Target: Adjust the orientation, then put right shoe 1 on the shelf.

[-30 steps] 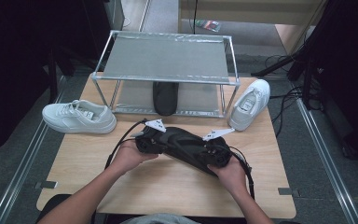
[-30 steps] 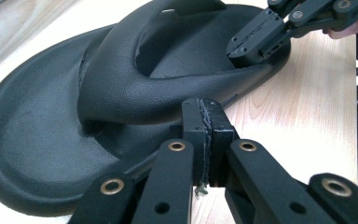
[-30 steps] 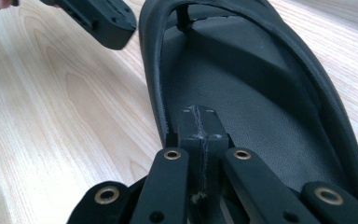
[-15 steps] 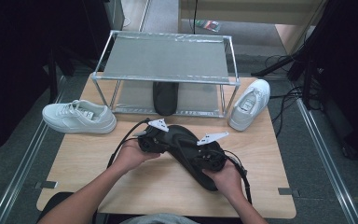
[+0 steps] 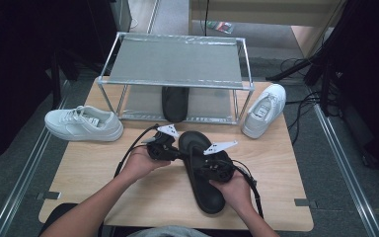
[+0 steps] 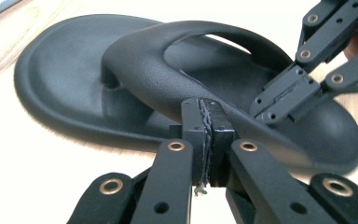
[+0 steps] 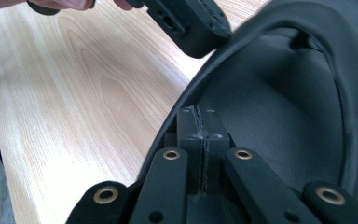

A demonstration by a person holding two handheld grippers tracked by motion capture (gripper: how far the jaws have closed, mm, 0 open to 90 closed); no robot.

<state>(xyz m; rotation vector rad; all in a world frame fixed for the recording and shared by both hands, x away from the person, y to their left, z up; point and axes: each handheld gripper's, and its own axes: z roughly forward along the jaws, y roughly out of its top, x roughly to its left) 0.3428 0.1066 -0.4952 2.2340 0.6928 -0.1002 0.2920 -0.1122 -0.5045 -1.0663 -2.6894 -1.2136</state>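
Wooden surface (image 5: 128,182) carrying a metal rack (image 5: 177,64) and shoes.
Black flip-flop (image 5: 202,177) lies near the front edge; left gripper (image 5: 170,152) and right gripper (image 5: 216,167) both have fingers clamped together at its strap. Another black sandal (image 5: 174,102) sits inside the rack; a white sneaker (image 5: 84,123) lies on either side.

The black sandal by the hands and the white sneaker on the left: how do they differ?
The black sandal is an open flip-flop with a toe strap; the white sneaker is a closed, laced shoe. The sandal lies lengthwise toward the person, the sneaker sideways across the table. The sandal has the left tongs and right tongs at its strap, both shut; the sneaker sits untouched. Both are single shoes on the same wooden table.
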